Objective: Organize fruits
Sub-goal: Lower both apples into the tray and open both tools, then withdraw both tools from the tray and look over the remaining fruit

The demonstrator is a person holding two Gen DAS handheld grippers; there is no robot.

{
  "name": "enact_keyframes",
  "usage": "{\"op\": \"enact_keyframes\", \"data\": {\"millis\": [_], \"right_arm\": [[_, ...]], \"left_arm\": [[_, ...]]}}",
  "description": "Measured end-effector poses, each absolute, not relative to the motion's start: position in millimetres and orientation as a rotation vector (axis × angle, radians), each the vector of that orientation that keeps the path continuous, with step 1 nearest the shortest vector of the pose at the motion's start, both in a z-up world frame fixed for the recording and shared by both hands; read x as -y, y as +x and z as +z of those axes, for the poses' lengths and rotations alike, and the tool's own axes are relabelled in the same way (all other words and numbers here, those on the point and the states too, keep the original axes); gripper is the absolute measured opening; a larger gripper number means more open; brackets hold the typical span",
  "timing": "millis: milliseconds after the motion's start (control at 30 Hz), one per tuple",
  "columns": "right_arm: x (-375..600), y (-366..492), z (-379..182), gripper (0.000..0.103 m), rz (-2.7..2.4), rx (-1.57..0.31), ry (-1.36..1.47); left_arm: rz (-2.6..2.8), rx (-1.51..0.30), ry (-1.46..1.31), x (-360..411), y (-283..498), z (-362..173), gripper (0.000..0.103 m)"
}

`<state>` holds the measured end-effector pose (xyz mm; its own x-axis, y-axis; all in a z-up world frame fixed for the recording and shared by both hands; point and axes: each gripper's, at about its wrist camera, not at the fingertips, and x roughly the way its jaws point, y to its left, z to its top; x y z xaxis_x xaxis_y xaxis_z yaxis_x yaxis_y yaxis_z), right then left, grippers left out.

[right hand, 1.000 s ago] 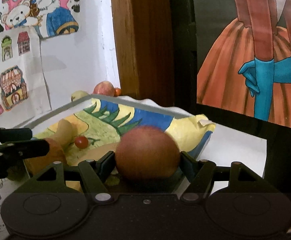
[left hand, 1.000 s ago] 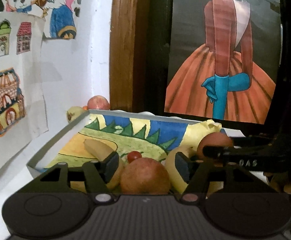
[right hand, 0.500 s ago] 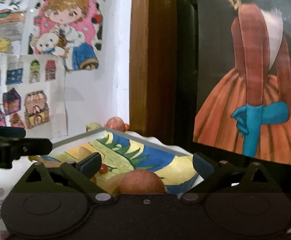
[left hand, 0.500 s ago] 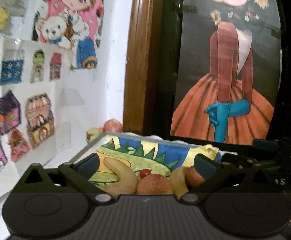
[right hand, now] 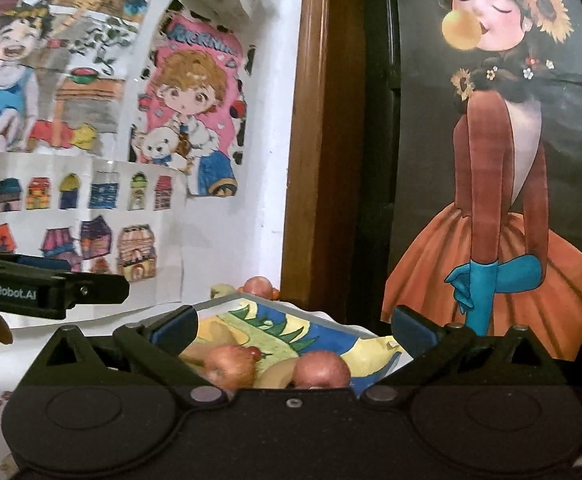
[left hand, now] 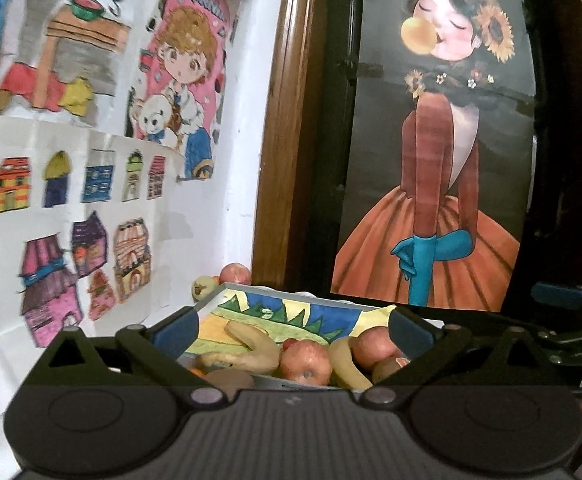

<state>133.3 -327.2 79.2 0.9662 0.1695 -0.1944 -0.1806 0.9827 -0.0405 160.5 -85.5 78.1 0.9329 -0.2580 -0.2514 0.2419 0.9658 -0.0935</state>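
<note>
A shallow tray point(left hand: 211, 298) lined with a coloured drawing holds several fruits: two red apples point(left hand: 305, 362) point(left hand: 373, 346), pale bananas point(left hand: 251, 344) and a small red tomato point(left hand: 289, 343). My left gripper point(left hand: 291, 328) is open above the tray's near side, holding nothing. In the right wrist view the same tray point(right hand: 227, 300) shows two apples point(right hand: 229, 364) point(right hand: 321, 368) lying in it. My right gripper point(right hand: 291, 328) is open and raised over them. The left gripper's body point(right hand: 47, 292) shows at the left edge.
Behind the tray's far corner lie an apple point(left hand: 235, 274) and a yellowish fruit point(left hand: 205, 288) against the white wall. Drawings cover the wall point(left hand: 91, 200). A wooden frame point(left hand: 283, 140) and a large poster point(left hand: 435, 160) stand behind.
Both grippers opened and let their apples go into the tray, then rose and drew back. The tray now sits lower and smaller in both views.
</note>
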Motion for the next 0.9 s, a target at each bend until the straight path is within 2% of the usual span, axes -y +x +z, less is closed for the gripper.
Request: {"op": "enact_keyframes", "data": {"millis": [233, 533, 900], "right_arm": [[307, 84, 77, 0.102, 0.180, -0.193, -0.058], [284, 46, 66, 0.102, 0.160, -0.280, -0.014], [265, 28, 35, 0.102, 0.135, -0.430, 0.034]], "left_arm": [[-0.249, -0.265, -0.063, 61, 119, 76, 0.103], [-0.219, -0.283, -0.065, 27, 76, 67, 0.103], [-0.189, -0.384, -0.047, 9, 61, 40, 0.103]]}}
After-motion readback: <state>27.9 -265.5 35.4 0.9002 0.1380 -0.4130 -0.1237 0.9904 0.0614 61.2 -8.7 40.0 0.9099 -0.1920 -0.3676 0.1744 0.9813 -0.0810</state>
